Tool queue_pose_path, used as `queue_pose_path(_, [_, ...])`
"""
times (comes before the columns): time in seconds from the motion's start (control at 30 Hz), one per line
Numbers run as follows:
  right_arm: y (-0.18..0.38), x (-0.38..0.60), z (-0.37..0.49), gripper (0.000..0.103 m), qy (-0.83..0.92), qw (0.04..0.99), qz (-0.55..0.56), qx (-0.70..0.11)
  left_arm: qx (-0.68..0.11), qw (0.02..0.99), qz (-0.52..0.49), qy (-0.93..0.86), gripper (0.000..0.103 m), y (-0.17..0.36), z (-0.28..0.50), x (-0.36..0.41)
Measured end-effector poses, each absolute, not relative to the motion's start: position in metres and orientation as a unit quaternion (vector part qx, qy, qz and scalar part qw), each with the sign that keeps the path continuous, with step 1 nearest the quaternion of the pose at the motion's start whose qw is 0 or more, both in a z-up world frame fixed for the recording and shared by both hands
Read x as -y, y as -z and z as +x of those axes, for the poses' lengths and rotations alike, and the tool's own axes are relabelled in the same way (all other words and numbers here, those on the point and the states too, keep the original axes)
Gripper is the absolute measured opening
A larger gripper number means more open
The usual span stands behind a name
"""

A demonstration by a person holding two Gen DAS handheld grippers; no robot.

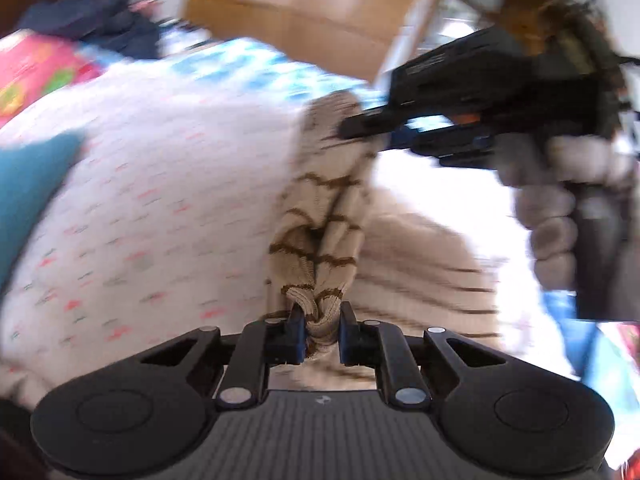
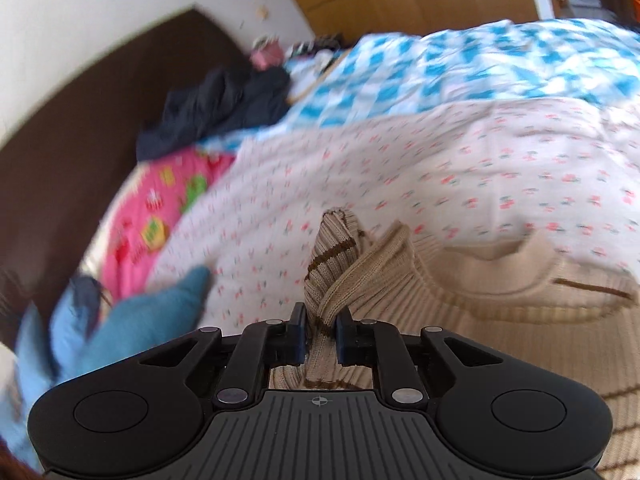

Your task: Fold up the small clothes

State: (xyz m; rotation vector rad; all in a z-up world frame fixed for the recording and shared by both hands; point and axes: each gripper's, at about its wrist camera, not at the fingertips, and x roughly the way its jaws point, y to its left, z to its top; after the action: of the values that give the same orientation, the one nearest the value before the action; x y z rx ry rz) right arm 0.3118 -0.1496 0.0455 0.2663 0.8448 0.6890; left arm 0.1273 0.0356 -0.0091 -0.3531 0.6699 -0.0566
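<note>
While both grippers clamp the beige striped sweater (image 1: 320, 232), the left gripper (image 1: 320, 336) pinches a bunched cuff at lower centre; the right gripper (image 2: 320, 336) pinches ribbed fabric. Beneath lies a floral bedspread (image 2: 460, 168); a wooden wardrobe (image 1: 304, 4) fills the top.

The white floral sheet (image 2: 400, 168) is lying open ahead, offering free passage. A teal cushion (image 2: 152, 312) is blocking the left; dark clothes (image 2: 224, 108) are obstructing the far side by the brown headboard (image 2: 80, 128).

- Matte black plastic left gripper (image 1: 319, 334): ribbed body, round side discs, silver pivot screws, blue pads.
- Identical black right gripper (image 2: 320, 336), small crosshair mark.
</note>
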Motion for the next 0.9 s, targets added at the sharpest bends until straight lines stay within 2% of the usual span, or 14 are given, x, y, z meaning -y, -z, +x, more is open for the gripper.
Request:
queue_pose_path(0.17, [-0.039,0.231,0.319,0.014,-0.277,0.863,0.161,-0.391,-0.313,0.935,-0.114,0.126,0.020,-0.011,0.144,0.033])
queue_pose_path(0.37, [0.017,0.297,0.336,0.014,-0.207,0.855,0.194,-0.434,-0.372,0.909,-0.080,0.172,0.020,0.022,0.182,0.099])
queue_pose_path(0.5, [0.038,0.324,0.333,0.014,-0.204,0.847,0.228,-0.434,-0.394,0.900,-0.051,0.179,0.020,0.034,0.186,0.122])
queue_pose_path(0.67, [0.039,0.338,0.335,0.014,-0.212,0.848,0.250,-0.416,-0.381,0.904,-0.031,0.189,0.020,0.026,0.189,0.136])
queue_pose_path(0.83, [0.058,0.345,0.337,0.014,-0.190,0.850,0.233,-0.432,-0.392,0.899,-0.012,0.198,0.021,0.034,0.185,0.154])
queue_pose_path(0.9, [0.067,0.349,0.335,0.019,-0.188,0.846,0.235,-0.440,-0.407,0.891,0.003,0.199,0.024,0.043,0.184,0.161])
